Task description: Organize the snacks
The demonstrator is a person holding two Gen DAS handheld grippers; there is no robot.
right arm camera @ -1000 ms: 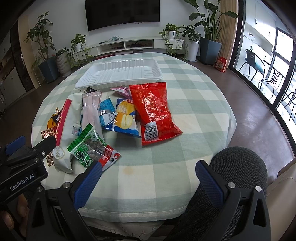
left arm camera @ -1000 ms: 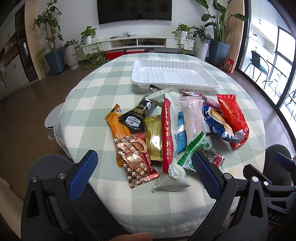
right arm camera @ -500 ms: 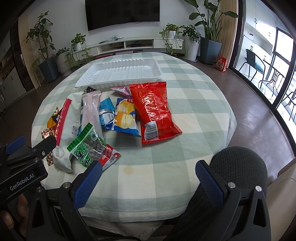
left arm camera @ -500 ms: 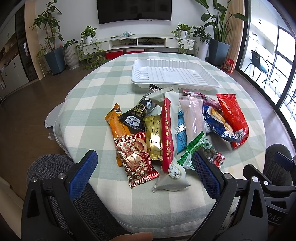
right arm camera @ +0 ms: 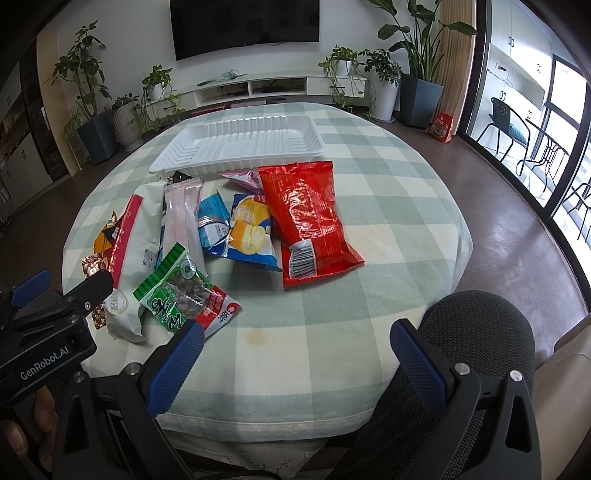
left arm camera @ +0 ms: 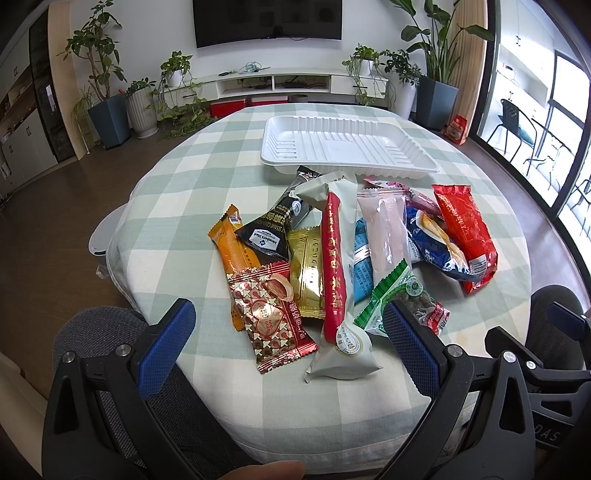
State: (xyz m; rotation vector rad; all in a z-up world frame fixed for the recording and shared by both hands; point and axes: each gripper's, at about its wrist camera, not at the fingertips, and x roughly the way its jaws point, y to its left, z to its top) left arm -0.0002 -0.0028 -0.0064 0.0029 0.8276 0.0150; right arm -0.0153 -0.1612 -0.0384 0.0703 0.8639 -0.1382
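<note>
You have not started: the tray (left arm camera: 351, 147) at the far side of the surface (right arm camera: 388, 221) holds nothing, the snacks (left arm camera: 340, 251) lie heaped just before it, and your left tool (left arm camera: 288, 332) and right tool (right arm camera: 295, 354) hover wide and empty.

Home living room: wall TV (left arm camera: 267, 18), potted plants (left arm camera: 107, 92), TV console (left arm camera: 273, 83).

**Readable print from my two wrist feeds**

On the right wrist feed I read "GenRobot.AI" in white on the black body of the left tongs (right arm camera: 44, 360). On the left wrist feed, the letters "DAS" show on the black housing of the right tongs (left arm camera: 546, 437). The black triangular snack packet (left arm camera: 266, 230) carries a white label reading "Member's Mark". Chinese characters on the other wrappers I can't make out.
</note>
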